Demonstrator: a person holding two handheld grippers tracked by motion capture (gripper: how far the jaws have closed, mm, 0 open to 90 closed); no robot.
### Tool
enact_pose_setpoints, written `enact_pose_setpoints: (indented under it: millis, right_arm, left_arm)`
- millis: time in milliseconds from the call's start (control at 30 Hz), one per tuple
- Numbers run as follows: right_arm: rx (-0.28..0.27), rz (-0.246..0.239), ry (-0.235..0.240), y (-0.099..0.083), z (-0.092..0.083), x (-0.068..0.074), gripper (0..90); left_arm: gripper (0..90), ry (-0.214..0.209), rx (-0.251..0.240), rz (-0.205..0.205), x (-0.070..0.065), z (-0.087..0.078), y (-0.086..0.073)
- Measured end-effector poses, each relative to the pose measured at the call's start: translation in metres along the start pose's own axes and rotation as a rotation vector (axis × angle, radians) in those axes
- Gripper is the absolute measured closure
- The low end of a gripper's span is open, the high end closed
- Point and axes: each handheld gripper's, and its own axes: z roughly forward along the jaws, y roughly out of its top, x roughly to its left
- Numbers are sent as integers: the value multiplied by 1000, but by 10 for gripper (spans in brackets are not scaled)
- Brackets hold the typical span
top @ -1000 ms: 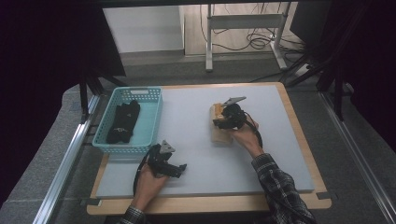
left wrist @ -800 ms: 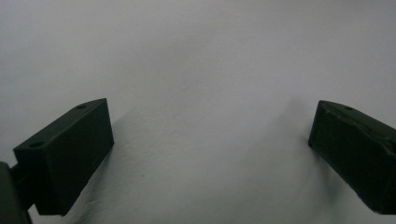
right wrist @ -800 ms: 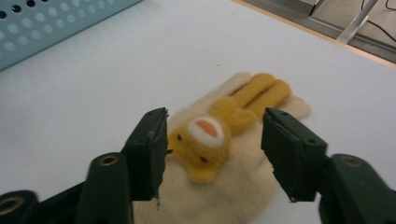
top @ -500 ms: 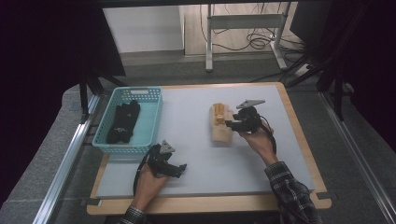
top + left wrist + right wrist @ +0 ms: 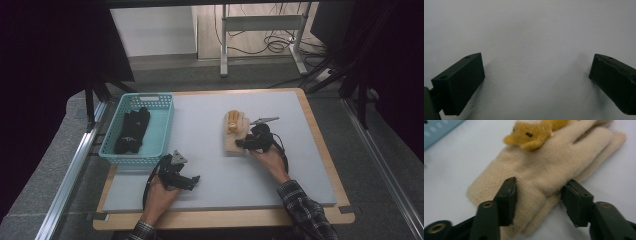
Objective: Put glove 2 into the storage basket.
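Note:
A cream fleece glove with an orange plush bear on it lies flat on the grey mat, right of centre. My right gripper is low at its near right edge. In the right gripper view the glove lies between the jaws of the right gripper, which have just been closing; one pad rests on the fleece, the other is at its edge, and the fabric is not pinched. The bear sits beyond the jaws. My left gripper rests near the front left, jaws wide apart over bare mat.
A turquoise basket holding black gloves stands at the mat's left edge, just beyond the left hand. The mat lies on a wooden board. Dark stands and cables surround the table.
The right gripper swung off the glove's top to its right side, then came down toward the near edge of the glove. The glove and the left gripper have stayed put.

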Motion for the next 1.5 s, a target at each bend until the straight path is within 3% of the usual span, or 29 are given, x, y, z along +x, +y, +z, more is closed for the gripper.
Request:
enact_pose_setpoints:
  millis: [67,167,233,333,467,567,733,900,1000,1100,1200,1500]
  right_arm:
    - [-6,28,20,-2,1,-2,543]
    - [-15,65,60,-4,0,-6,682]
    - [-13,60,59,-4,-1,-5,723]
    - [-5,13,18,0,-3,2,755]
    - [-28,-3,-10,2,-8,10,765]
    - [-52,9,14,4,-18,17,767]
    - [-70,-16,44,2,-40,39,765]
    - [-87,-47,52,-14,-63,63,762]
    - [-76,-57,74,-34,-73,78,751]
    - [-51,-64,84,-52,-76,85,678]
    - [-53,-71,68,-58,-85,78,621]
    - [-107,-14,-58,-52,-109,29,628]
  left_arm:
    - [2,0,0,-1,0,0,0]
    - [2,-1,0,-1,0,0,0]
    - [2,0,0,0,0,0,0]
    - [2,0,1,0,0,0,0]
    - [2,0,1,0,0,0,0]
    - [2,0,1,0,0,0,0]
    - [2,0,1,0,0,0,0]
    - [2,1,-2,0,0,0,0]
    - [2,0,-2,-3,0,0,0]
    - [2,0,1,1,0,0,0]
    - [2,0,1,1,0,0,0]
    - [2,0,1,0,0,0,0]
